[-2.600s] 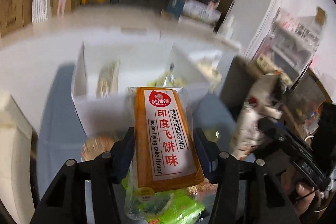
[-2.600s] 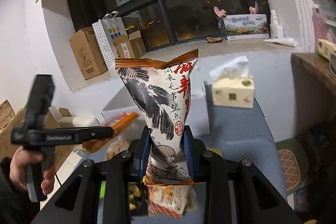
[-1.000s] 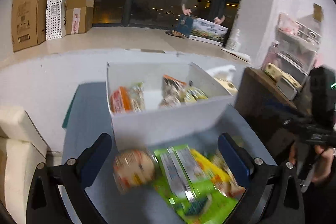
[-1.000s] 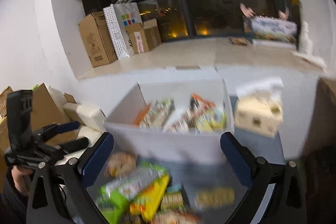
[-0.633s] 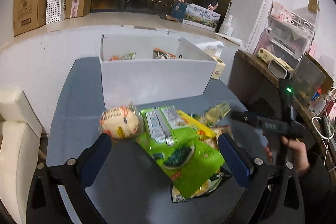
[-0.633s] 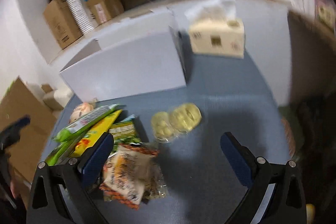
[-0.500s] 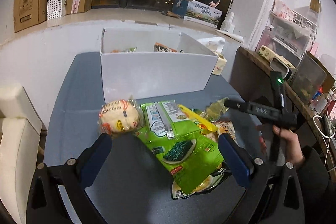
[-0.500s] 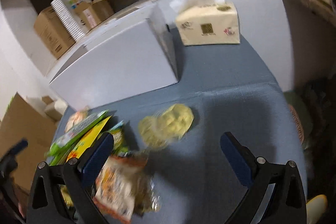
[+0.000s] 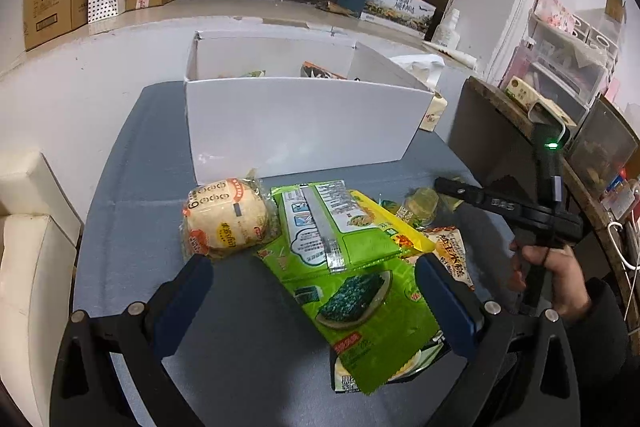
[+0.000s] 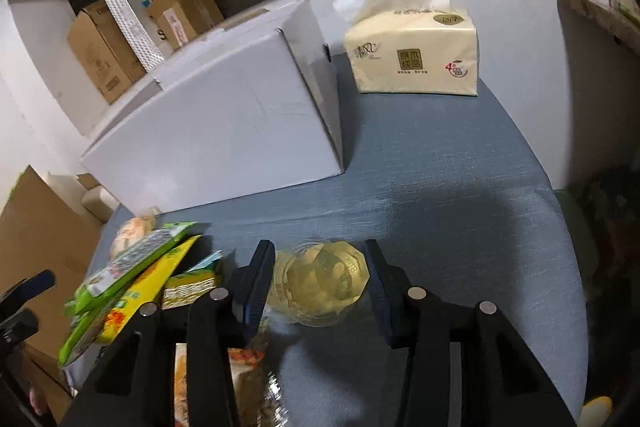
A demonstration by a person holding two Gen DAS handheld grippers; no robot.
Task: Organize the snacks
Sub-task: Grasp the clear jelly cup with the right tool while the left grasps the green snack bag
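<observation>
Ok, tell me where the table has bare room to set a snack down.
Bare blue table runs from the white box's right side and the tissue pack toward the right gripper. Another patch lies below the round bun pack, by the left gripper. Crowded: the green seaweed bag pile in front of the box.

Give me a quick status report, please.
Left tool open above green snack bag. Right tool closing around clear yellow pack. White box path unobstructed.

A blue-grey table (image 10: 460,179) carries a white box (image 10: 224,131), tissue pack (image 10: 416,55) and snack packets (image 9: 340,259).
</observation>
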